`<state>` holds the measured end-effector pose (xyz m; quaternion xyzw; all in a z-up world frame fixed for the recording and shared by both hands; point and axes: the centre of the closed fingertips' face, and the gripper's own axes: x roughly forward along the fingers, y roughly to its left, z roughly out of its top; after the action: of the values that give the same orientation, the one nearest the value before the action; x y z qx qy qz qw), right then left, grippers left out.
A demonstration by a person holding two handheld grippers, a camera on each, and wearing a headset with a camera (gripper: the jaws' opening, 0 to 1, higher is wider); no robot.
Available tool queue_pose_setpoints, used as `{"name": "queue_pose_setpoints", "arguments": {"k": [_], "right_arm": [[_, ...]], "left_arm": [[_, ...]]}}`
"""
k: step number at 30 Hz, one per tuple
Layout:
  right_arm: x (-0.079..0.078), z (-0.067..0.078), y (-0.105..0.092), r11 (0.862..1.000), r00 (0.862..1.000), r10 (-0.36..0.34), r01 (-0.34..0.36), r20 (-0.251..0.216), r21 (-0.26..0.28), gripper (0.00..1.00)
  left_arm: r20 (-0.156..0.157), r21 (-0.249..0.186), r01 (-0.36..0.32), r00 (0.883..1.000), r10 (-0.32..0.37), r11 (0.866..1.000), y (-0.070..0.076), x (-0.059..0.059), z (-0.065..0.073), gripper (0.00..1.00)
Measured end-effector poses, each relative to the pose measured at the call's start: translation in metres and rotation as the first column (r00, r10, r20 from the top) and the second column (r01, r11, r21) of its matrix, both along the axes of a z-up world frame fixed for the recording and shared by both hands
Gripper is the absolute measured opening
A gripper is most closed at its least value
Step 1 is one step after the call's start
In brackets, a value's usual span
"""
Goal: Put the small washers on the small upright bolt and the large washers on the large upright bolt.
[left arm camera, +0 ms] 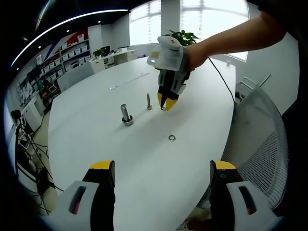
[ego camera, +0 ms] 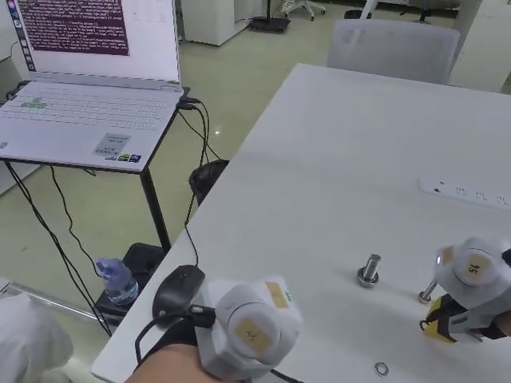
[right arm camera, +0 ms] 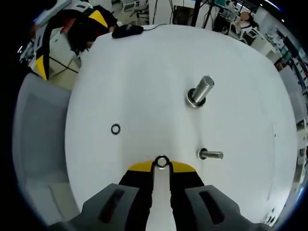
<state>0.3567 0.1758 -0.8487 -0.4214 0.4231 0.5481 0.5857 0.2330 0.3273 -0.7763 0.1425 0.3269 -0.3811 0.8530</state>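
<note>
Right gripper (right arm camera: 161,168) is clamped on a washer (right arm camera: 161,158) near the small bolt (right arm camera: 210,154); left gripper (left arm camera: 162,167) hovers, jaws apart; so thin a pinch may slip, or the ring could catch the bolt tip and drop.

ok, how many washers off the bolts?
2. One held washer at the tips of the right gripper, near the small bolt; one loose washer on the table. Any at the base of the large bolt: cannot tell.

Left gripper (left arm camera: 162,166) gapes wide; right gripper (right arm camera: 162,169) (pointing down) pinches a washer (right arm camera: 161,161).
</note>
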Motion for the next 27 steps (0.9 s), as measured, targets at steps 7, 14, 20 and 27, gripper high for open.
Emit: {"name": "queue_pose_setpoints", "arguments": {"k": [7,14,20,27], "right_arm": [[0.006,0.002,-0.018,0.999,1.000,-0.031,0.031,0.002,-0.012,0.13],[0.019,0.008,-0.026,0.999,0.999,-0.050,0.050,0.011,-0.017,0.13],[0.027,0.017,-0.022,0.998,0.998,-0.060,0.060,0.020,-0.008,0.13],[0.037,0.030,-0.017,0.998,0.997,-0.061,0.061,0.039,0.001,0.13]], "left_arm": [[-0.003,0.006,-0.003,1.000,0.003,1.000,0.000,0.000,-0.001,0.79],[-0.002,0.006,-0.015,1.000,0.015,1.000,0.001,0.001,-0.002,0.79],[-0.004,0.012,-0.016,1.000,0.016,1.000,0.001,0.002,-0.002,0.79],[-0.005,0.011,-0.016,1.000,0.016,1.000,0.000,0.001,-0.002,0.79]]}}
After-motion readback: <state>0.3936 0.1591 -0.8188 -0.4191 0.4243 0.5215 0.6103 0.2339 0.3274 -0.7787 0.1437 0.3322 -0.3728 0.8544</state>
